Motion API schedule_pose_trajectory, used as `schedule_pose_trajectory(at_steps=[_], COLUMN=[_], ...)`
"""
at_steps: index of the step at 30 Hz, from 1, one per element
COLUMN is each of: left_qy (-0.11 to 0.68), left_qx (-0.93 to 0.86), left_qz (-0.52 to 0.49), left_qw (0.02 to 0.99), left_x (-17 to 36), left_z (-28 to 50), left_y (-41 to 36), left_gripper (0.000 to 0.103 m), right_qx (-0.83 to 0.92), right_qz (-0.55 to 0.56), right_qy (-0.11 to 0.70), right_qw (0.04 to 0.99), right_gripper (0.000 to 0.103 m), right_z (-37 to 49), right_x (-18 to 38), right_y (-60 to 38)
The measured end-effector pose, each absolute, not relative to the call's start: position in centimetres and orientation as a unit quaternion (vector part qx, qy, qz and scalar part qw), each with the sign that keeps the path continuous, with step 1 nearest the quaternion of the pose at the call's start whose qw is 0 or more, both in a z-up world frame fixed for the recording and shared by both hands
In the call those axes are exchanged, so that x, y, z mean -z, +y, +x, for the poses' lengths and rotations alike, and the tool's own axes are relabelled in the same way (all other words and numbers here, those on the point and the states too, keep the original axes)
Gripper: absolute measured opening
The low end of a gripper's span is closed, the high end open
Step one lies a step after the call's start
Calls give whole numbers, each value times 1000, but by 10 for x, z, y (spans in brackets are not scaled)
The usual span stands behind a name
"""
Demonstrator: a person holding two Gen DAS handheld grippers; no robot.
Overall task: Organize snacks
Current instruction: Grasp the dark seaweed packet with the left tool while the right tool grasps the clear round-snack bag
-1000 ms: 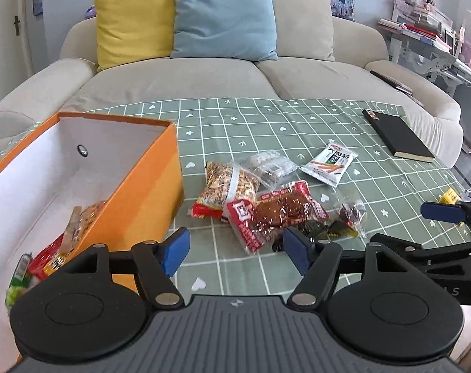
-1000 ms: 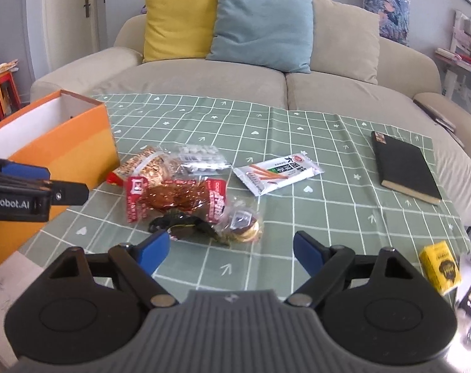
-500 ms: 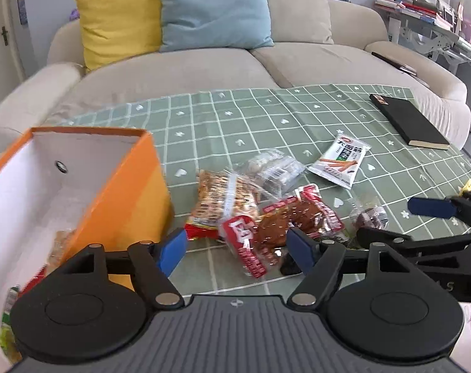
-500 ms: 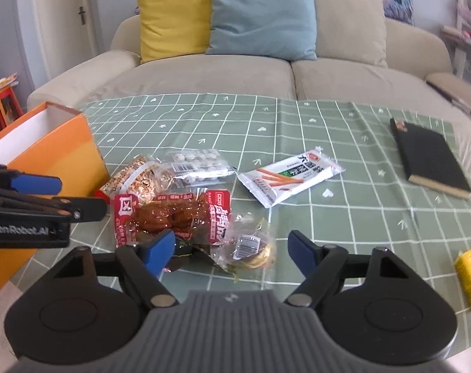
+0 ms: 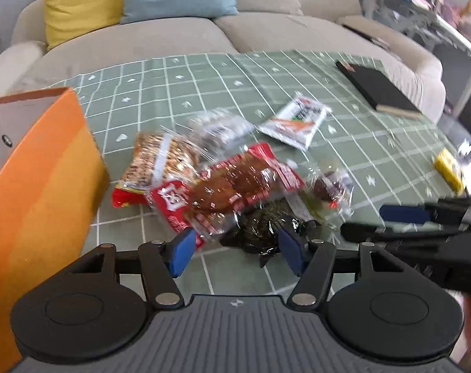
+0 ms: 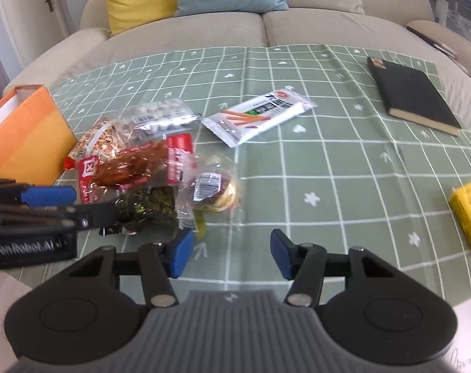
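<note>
Snacks piled on the green checked tabletop [image 6: 344,161], both grippers hovering low with jaws apart.

Left gripper [image 5: 235,245] sits right over the near edge of the pile, its jaws either side of the red meat packet [image 5: 229,186] and a dark crinkly bag [image 5: 263,227], gripping nothing. Right gripper [image 6: 229,250] is empty too, just near of the round pastry in clear wrap [image 6: 212,191]. Orange box [image 5: 46,168] stands left of the pile, carrot-stick packet [image 6: 260,116] lies farther back, black book [image 6: 412,93] far right.
</note>
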State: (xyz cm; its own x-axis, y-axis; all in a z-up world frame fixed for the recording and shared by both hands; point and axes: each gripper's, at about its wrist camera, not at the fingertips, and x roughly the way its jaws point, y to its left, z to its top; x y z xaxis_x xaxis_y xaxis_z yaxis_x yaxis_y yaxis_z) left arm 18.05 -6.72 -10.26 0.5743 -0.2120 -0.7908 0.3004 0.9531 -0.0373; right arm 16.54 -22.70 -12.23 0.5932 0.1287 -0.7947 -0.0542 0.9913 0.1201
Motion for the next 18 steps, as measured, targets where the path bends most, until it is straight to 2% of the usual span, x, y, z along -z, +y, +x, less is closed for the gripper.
schedule_pose_trajectory(at_steps=[11,17,18], left_qy=[396,384,386], left_qx=[203,220,221], left_qz=[149,205,211], left_qw=[883,873,870], left_x=[97,104,106], left_z=[169,180,182], left_y=[-96,-116,-118], left_gripper=[73,73,70], right_qx=[-66,-75,-75], right_qz=[70,99,97], right_qy=[396,420,423], right_qw=[913,899,898], right_gripper=[54,54,54], right_z=[173,192,194], right_x=[102,115,118], right_y=[-233,-234,-233])
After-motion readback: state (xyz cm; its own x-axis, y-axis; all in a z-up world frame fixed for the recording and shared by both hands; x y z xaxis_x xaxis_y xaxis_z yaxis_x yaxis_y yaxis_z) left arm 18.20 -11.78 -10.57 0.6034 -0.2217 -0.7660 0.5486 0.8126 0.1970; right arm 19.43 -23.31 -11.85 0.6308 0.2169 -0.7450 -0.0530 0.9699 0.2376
